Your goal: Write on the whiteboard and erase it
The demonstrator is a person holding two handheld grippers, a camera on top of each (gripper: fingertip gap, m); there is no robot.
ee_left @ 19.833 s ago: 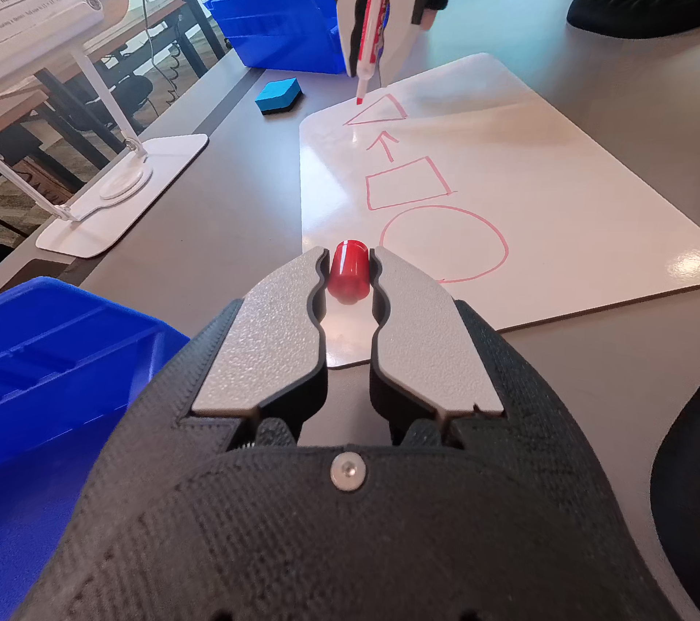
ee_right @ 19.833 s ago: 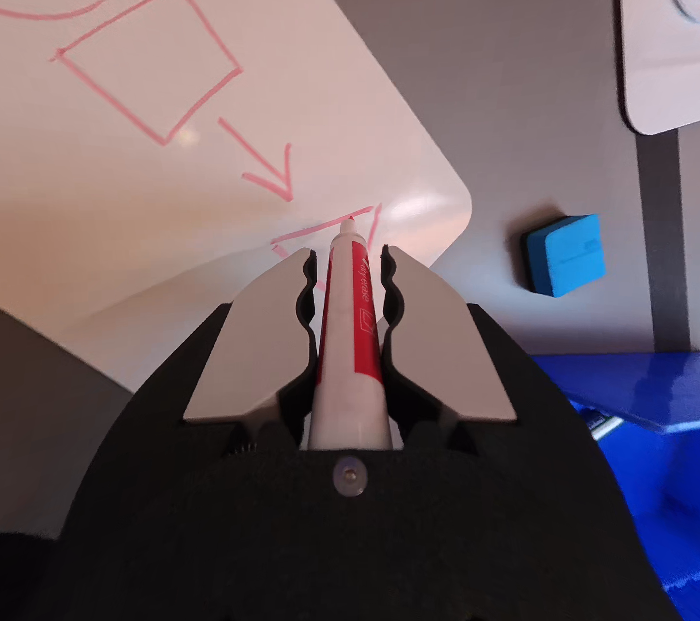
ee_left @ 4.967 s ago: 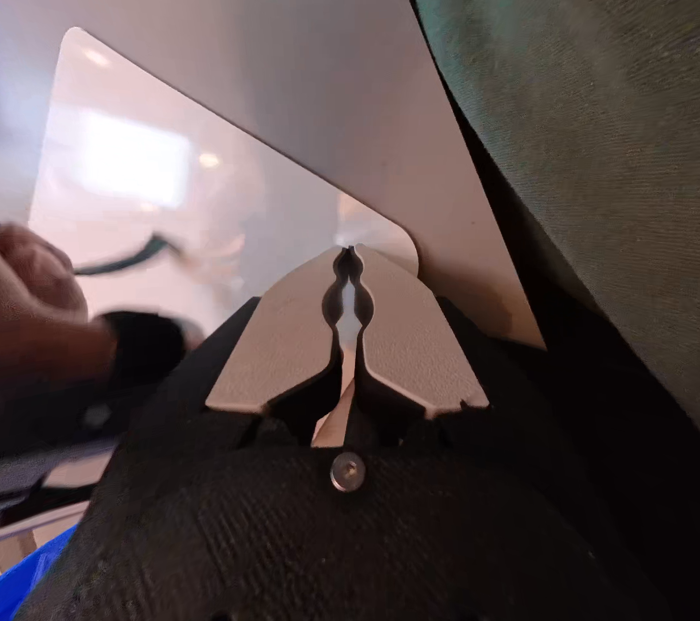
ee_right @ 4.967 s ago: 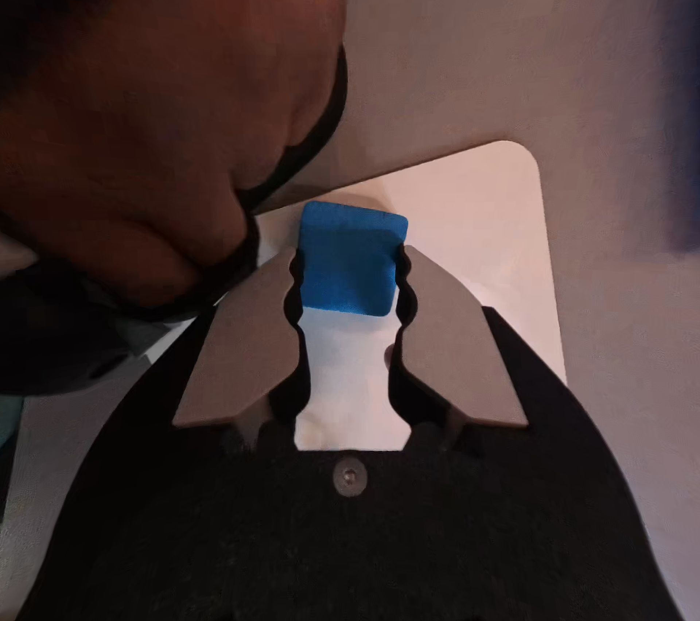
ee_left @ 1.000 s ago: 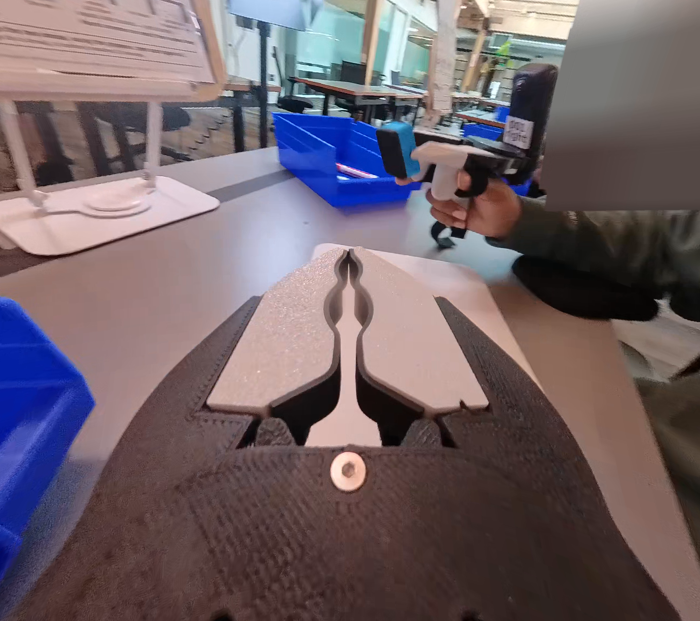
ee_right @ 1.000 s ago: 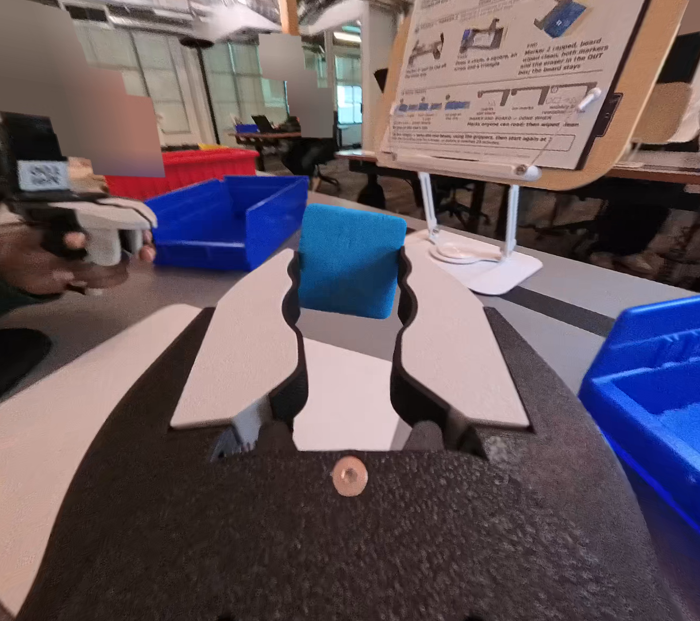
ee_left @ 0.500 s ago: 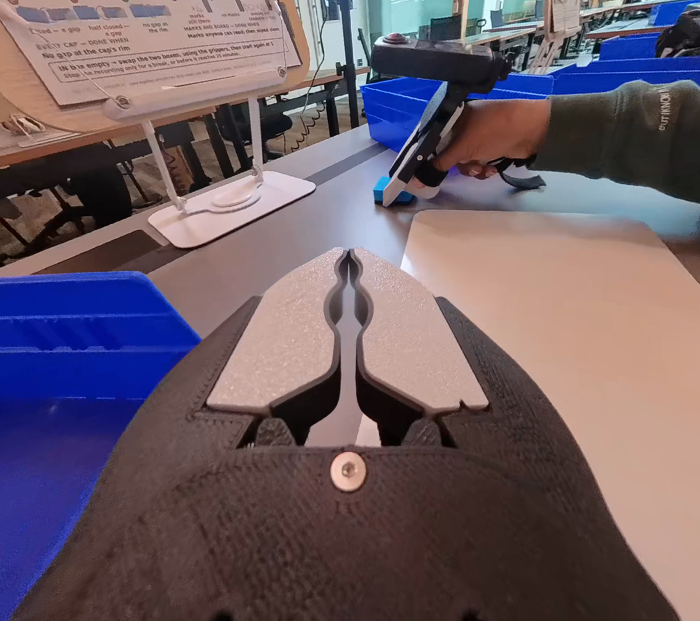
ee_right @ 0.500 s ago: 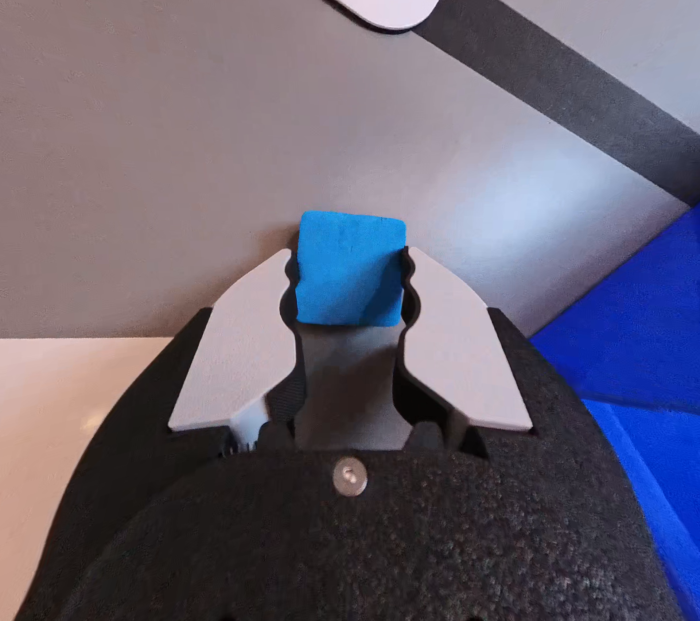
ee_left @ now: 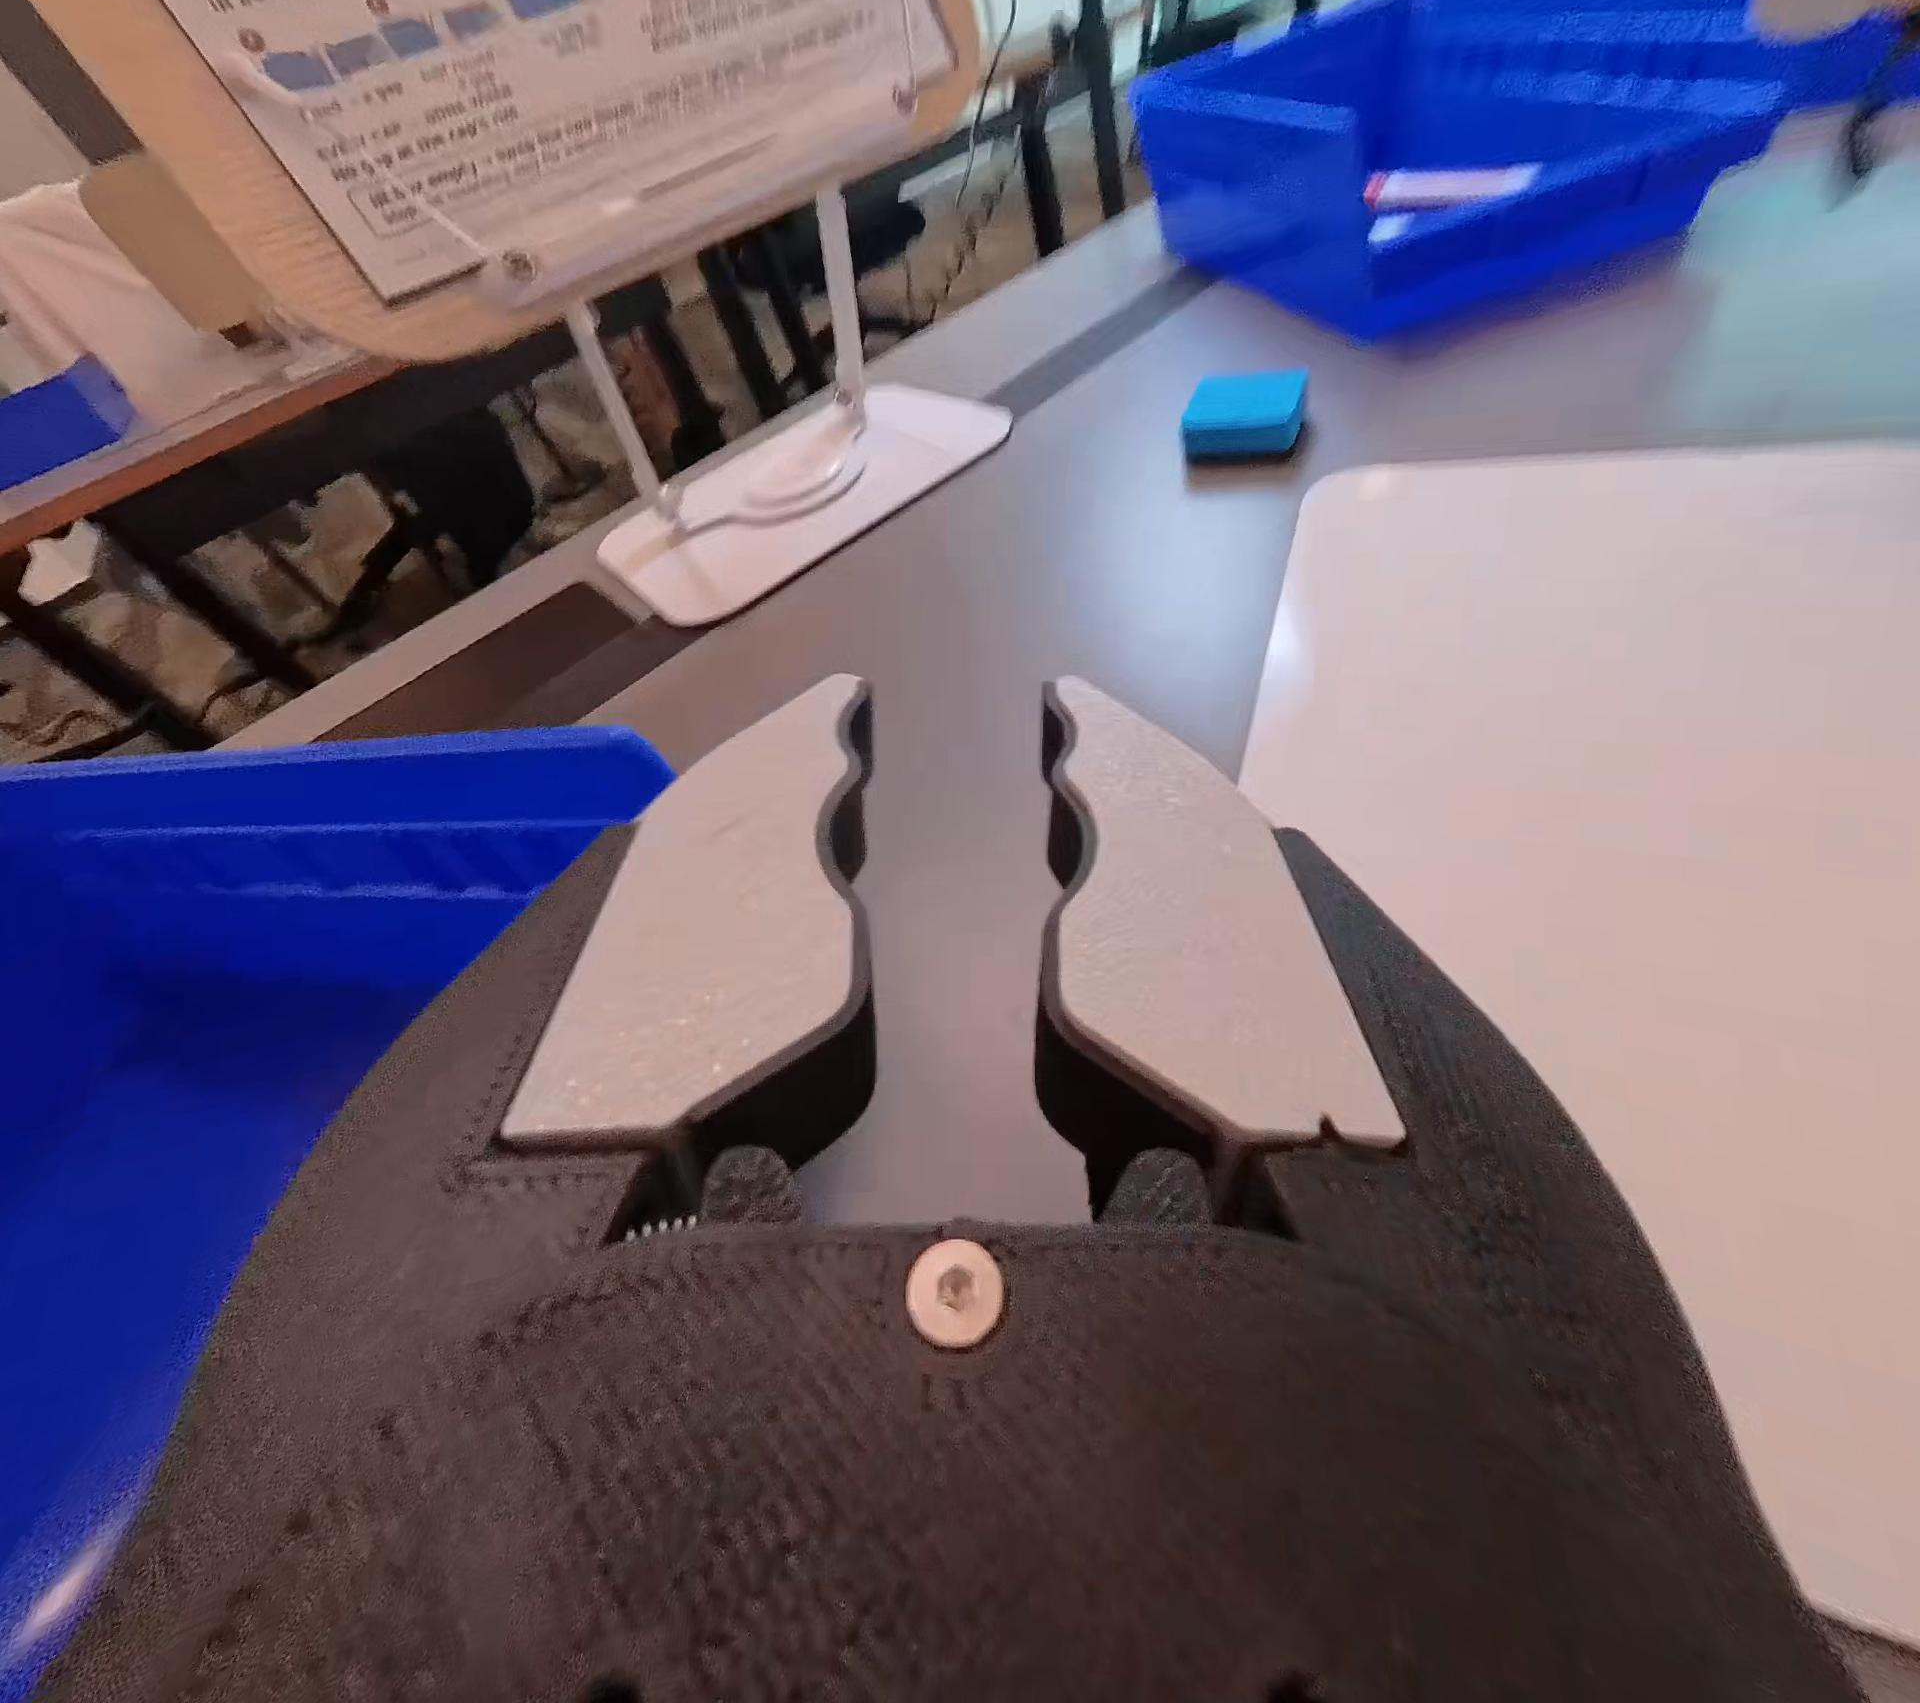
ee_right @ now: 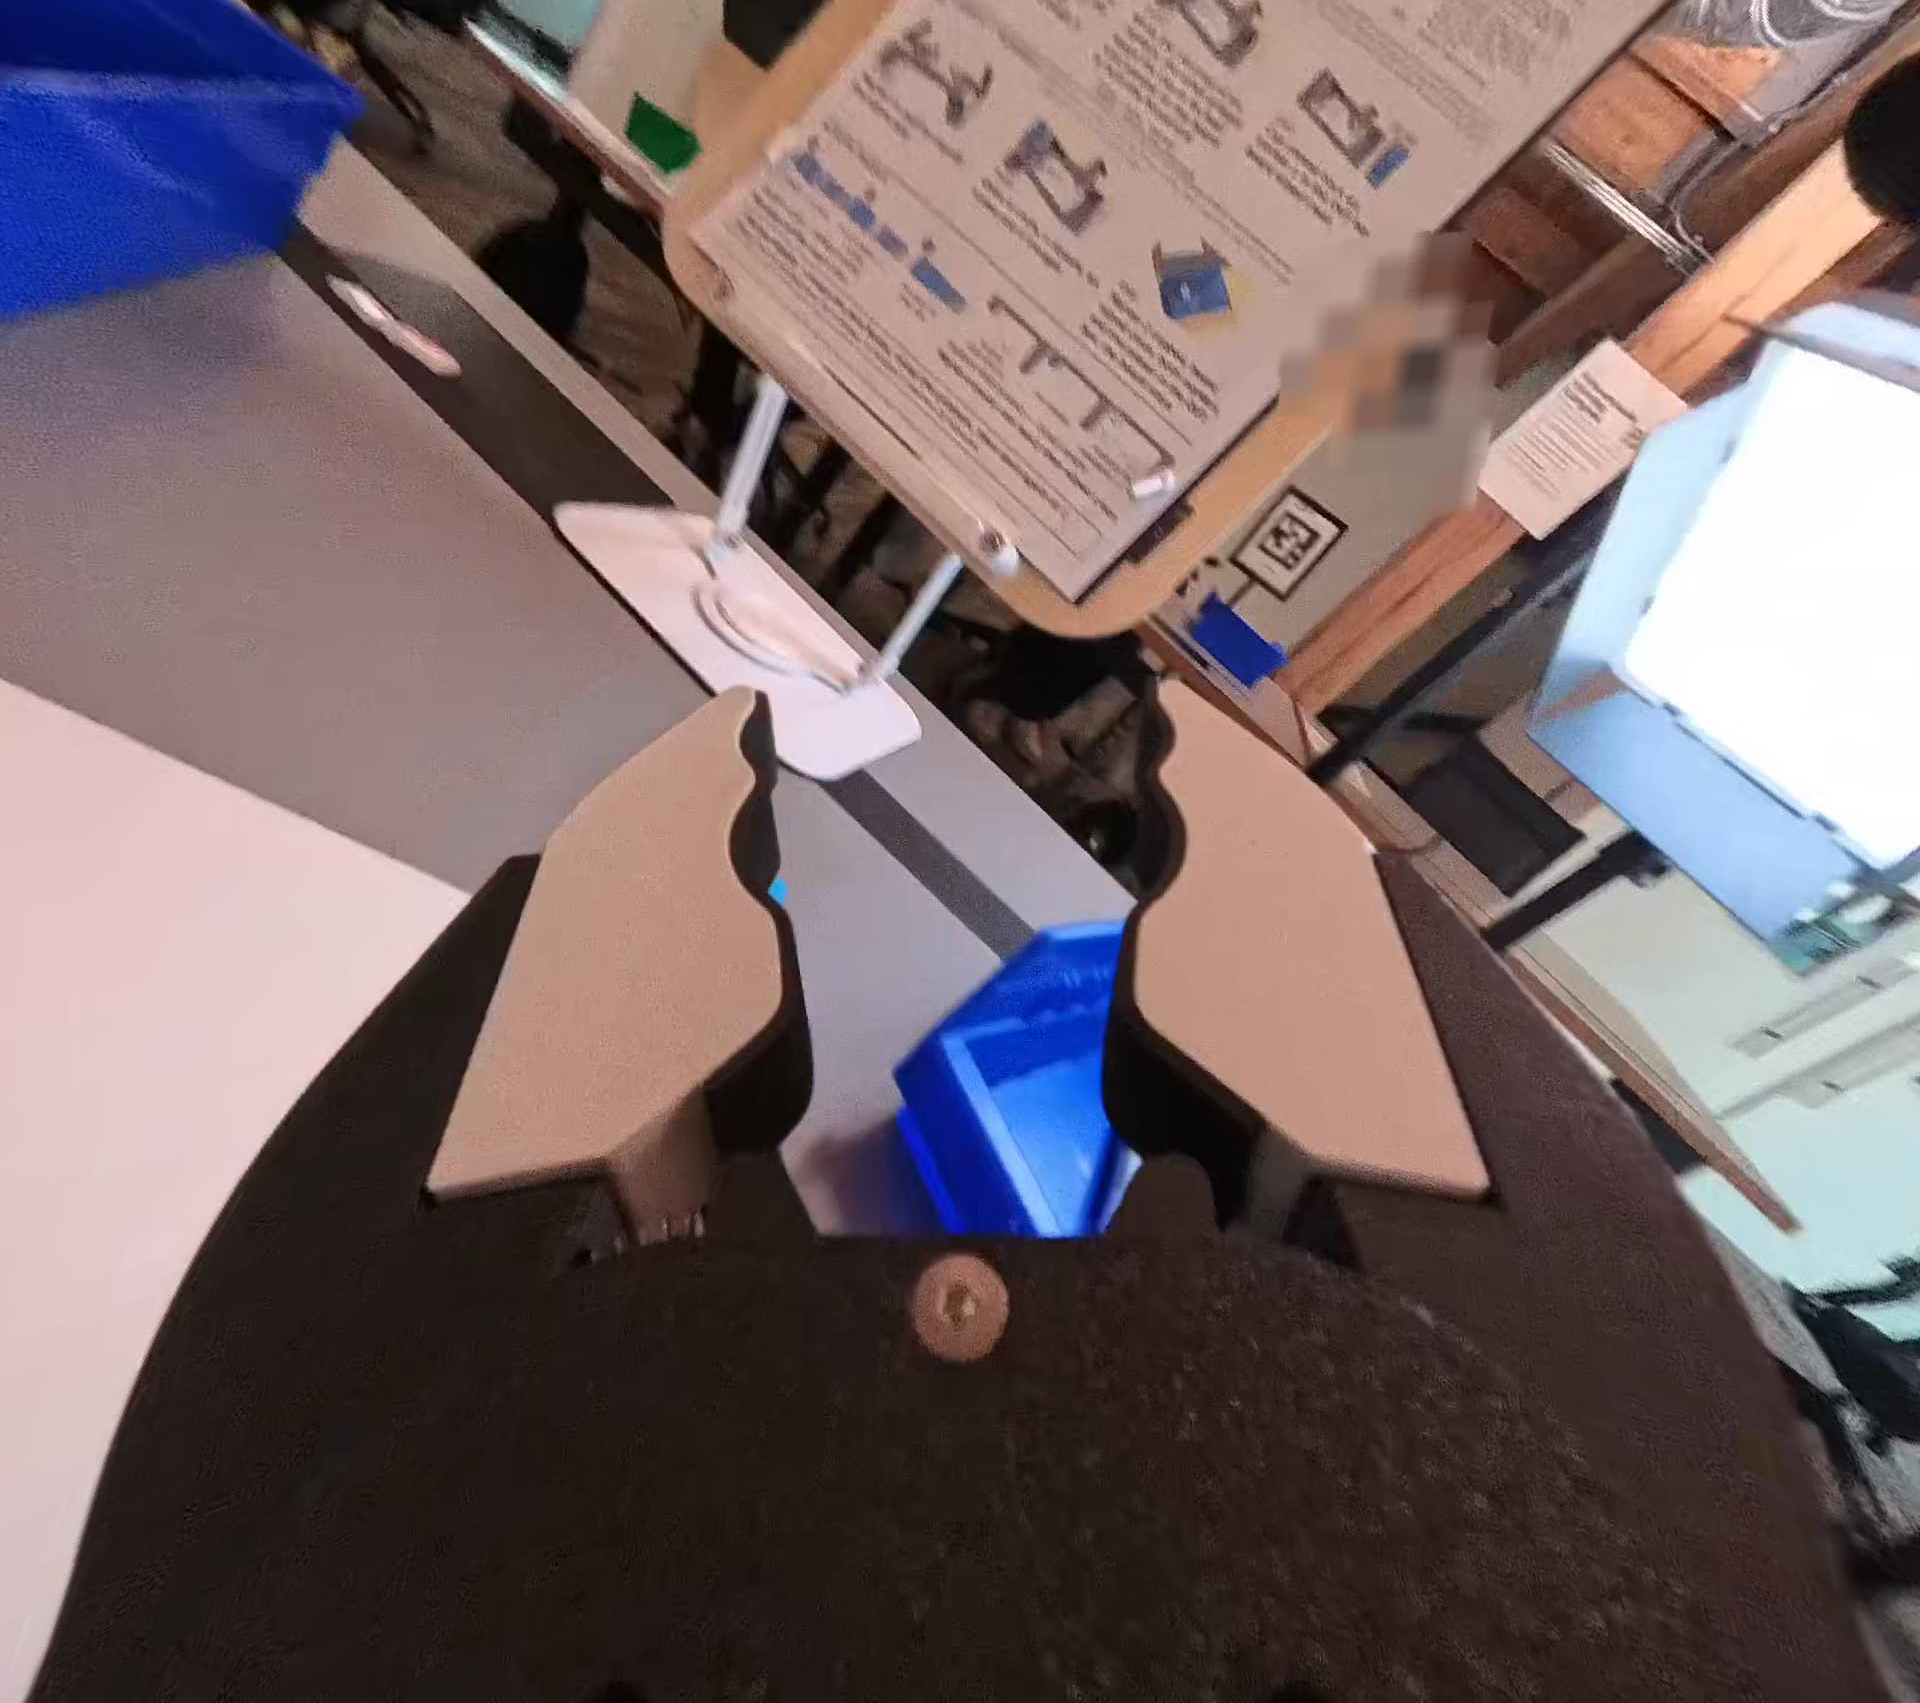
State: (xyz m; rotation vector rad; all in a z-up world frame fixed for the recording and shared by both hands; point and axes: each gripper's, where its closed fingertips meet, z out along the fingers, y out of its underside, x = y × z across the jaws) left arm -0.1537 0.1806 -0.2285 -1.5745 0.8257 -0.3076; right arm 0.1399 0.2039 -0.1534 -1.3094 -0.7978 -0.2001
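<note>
Beside whiteboard (ee_left: 1621,718): eraser (ee_left: 1244,414) | far bin (ee_left: 1455,136) | stand (ee_left: 810,490)

1. Grey tabletop (ee_left: 1039,573): bare lane between white wiped whiteboard (ee_left: 1610,718) and near blue plastic bin (ee_left: 260,874).
2. Obstacles ahead: small blue foam eraser (ee_left: 1244,414), white-based instruction stand (ee_left: 810,500), far blue plastic bin (ee_left: 1455,147).

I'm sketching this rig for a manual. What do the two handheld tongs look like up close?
Both match. The left tongs and right tongs each have two flat, light grey fingers with a grainy finish and wavy black inner edges, set in a rounded, black ribbed body with one silver screw. No cables, sleeves or markings show.
</note>
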